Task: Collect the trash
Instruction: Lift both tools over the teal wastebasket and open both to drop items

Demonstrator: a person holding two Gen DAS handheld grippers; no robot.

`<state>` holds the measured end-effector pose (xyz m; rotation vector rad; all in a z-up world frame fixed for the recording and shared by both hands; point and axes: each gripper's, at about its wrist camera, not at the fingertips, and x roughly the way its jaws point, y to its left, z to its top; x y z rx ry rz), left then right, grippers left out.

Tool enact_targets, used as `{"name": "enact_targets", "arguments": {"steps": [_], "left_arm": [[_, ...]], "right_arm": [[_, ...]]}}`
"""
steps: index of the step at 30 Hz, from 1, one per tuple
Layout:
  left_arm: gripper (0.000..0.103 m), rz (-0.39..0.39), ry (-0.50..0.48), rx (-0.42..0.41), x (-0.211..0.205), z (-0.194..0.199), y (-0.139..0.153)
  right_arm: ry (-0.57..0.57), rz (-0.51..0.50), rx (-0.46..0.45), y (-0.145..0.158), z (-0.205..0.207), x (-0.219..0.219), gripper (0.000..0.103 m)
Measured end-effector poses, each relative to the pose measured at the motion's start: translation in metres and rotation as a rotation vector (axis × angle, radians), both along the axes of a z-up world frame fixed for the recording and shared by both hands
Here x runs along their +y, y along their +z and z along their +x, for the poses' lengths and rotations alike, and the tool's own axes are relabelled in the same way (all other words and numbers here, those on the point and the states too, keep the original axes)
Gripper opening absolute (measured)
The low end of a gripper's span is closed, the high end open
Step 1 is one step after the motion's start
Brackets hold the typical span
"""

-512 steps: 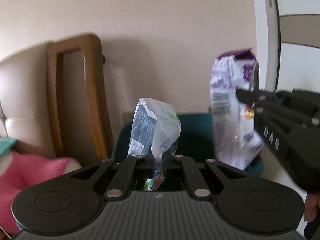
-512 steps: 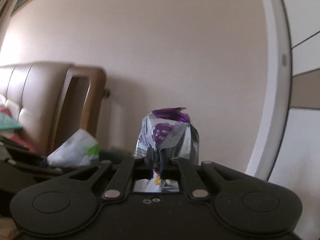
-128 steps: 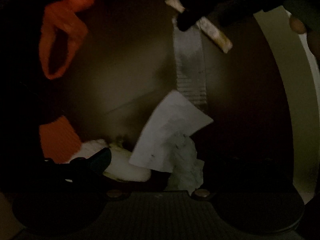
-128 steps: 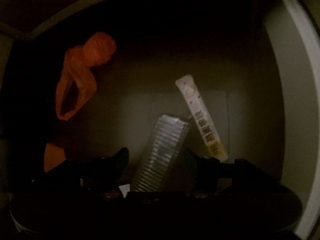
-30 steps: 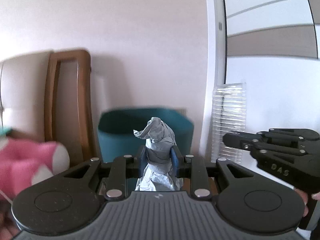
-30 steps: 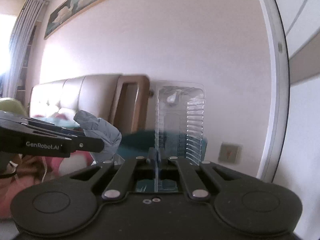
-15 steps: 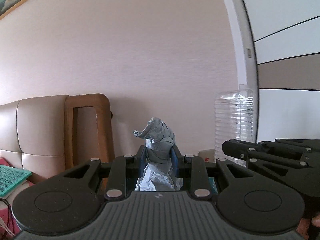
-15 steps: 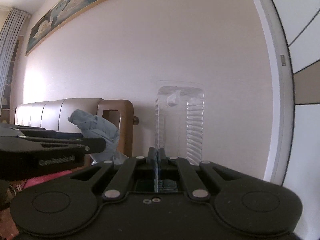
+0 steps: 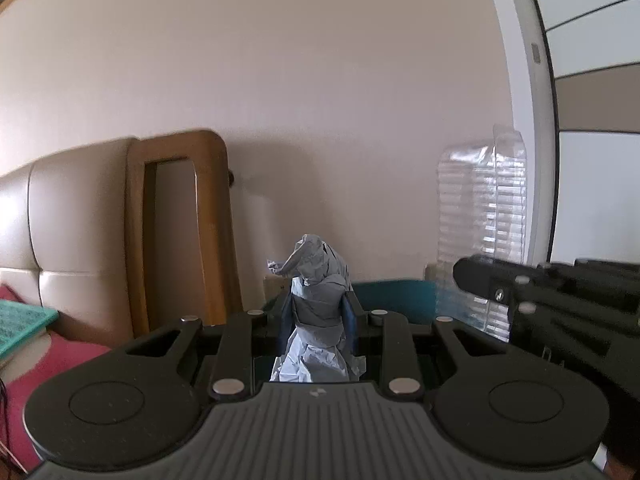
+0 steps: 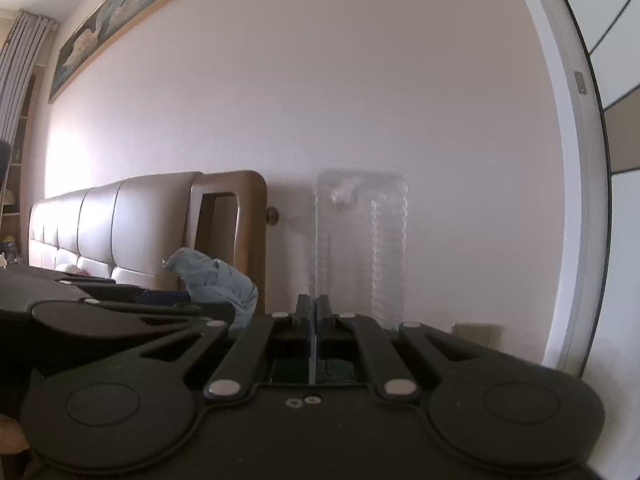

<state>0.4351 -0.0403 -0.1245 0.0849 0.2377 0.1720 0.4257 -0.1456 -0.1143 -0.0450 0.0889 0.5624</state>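
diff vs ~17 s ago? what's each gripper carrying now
Swapped loads: left gripper now clamps crumpled grey paper, not the green-white wrapper; right gripper pinches a clear plastic blister pack, not the purple bag. Unchanged: both shut on trash, teal bin ahead, headboard behind.

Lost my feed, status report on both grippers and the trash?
Left gripper shut on crumpled paper. Right gripper shut on clear plastic tray. Teal bin just ahead, path clear.

Bed [image 9: 24, 384] with pink cover, green patterned item [image 9: 20, 318] lying on it
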Motion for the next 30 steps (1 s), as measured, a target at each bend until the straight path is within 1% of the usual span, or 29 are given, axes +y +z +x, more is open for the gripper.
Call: {"name": "enact_targets", "arguments": {"steps": [4,7,11,12,16,19,20,22,24,26,29,30], "left_arm": [[0.026,0.003,0.011,0.033,0.002,0.008,-0.01],[0.026,-0.002,0.01,0.061,0.003,0.014,-0.017],[0.026,-0.009,0.014,0.085,0.004,0.019,-0.024],[0.026,-0.015,0.015,0.088,0.004,0.02,-0.025],[0.026,-0.029,0.016,0.115,0.006,0.025,-0.03],[0.026,-0.009,0.012,0.142,0.006,0.029,-0.038],[0.026,-0.008,0.011,0.154,0.007,0.03,-0.041],[0.026,-0.019,0.007,0.169,0.009,0.033,-0.044],[0.026,-0.029,0.006,0.176,0.011,0.035,-0.046],[0.026,-0.044,0.002,0.178,0.014,0.035,-0.046],[0.027,-0.068,-0.013,0.194,0.017,0.036,-0.043],[0.027,-0.068,-0.01,0.196,0.016,0.036,-0.043]], "right_arm": [[-0.008,0.0,0.013,0.003,0.005,0.004,0.001],[-0.036,-0.001,0.016,0.007,0.012,0.01,0.001],[-0.051,0.036,0.039,0.011,0.021,0.014,0.001],[-0.05,0.033,0.059,0.011,0.024,0.016,0.001],[-0.064,-0.022,0.105,-0.006,0.025,0.02,0.001],[-0.079,-0.082,0.118,-0.013,0.027,0.028,0.002],[-0.081,-0.09,0.132,-0.015,0.029,0.028,0.006],[-0.088,-0.094,0.168,-0.019,0.033,0.026,0.007],[-0.09,-0.099,0.187,-0.02,0.033,0.021,0.015],[-0.084,-0.116,0.211,-0.022,0.035,0.017,0.018],[-0.075,-0.105,0.222,-0.025,0.033,0.01,0.028],[-0.071,-0.099,0.228,-0.026,0.033,0.007,0.028]]}}
